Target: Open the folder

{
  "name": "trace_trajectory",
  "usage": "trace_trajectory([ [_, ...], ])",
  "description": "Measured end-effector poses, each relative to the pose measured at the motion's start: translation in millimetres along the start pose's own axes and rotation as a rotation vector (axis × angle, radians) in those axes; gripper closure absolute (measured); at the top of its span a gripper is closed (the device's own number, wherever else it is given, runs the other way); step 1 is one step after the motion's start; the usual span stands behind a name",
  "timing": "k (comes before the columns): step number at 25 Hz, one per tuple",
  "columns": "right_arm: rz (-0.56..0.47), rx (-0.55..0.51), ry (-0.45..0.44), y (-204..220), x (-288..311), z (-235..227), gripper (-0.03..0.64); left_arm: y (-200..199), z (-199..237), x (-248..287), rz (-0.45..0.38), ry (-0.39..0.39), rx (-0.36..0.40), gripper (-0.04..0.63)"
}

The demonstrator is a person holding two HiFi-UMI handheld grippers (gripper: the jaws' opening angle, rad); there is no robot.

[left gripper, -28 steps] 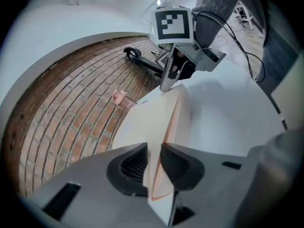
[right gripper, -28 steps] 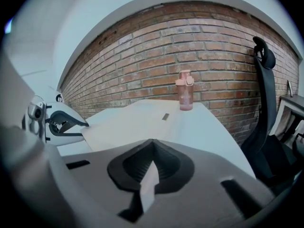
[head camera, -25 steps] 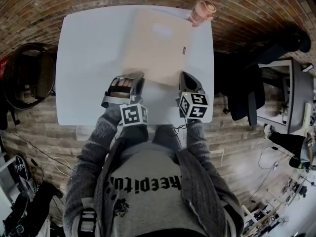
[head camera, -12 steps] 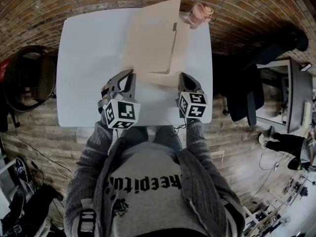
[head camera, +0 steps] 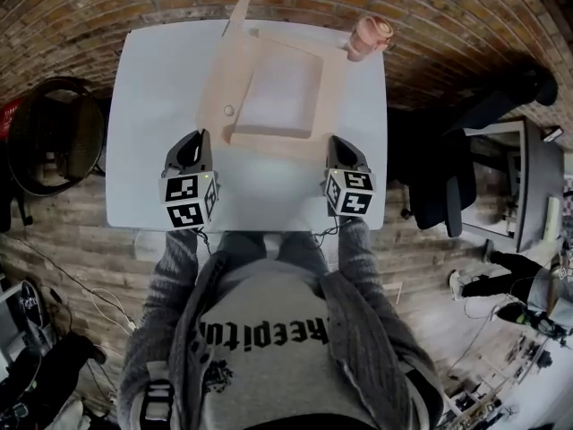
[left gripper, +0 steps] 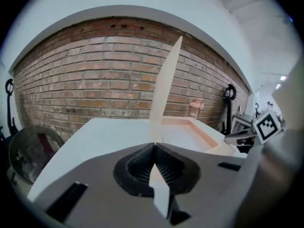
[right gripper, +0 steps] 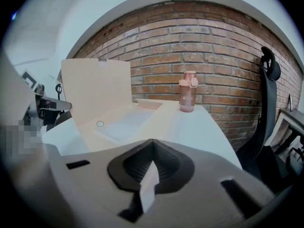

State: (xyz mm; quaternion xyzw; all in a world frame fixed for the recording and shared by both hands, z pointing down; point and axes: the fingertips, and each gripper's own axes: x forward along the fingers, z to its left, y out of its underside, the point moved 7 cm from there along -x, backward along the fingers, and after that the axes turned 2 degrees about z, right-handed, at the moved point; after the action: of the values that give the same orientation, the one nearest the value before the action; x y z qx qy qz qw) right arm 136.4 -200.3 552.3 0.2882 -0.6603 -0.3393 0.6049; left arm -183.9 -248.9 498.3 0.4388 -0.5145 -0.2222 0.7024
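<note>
As cover [left gripper: 165, 89] stands upright, folder [head camera: 333, 97] (thin, beige) gapes.

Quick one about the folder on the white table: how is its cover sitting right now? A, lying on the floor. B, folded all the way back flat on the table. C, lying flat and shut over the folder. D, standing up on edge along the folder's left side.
D: the cover stands up nearly vertical from the left side of the folder, with the inside laid bare beside it.
</note>
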Motion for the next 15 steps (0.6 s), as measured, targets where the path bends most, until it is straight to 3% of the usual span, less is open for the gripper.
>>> trace_trajectory([
  [4, 0.007, -0.018, 0.004, -4, 6, 1, 0.615, 13, 22, -1, 0.043, -0.054, -0.086, 0.585],
  [15, 0.012, -0.061, 0.014, -11, 15, 2, 0.615, 41, 55, 5, 0.149, -0.144, -0.211, 0.584],
])
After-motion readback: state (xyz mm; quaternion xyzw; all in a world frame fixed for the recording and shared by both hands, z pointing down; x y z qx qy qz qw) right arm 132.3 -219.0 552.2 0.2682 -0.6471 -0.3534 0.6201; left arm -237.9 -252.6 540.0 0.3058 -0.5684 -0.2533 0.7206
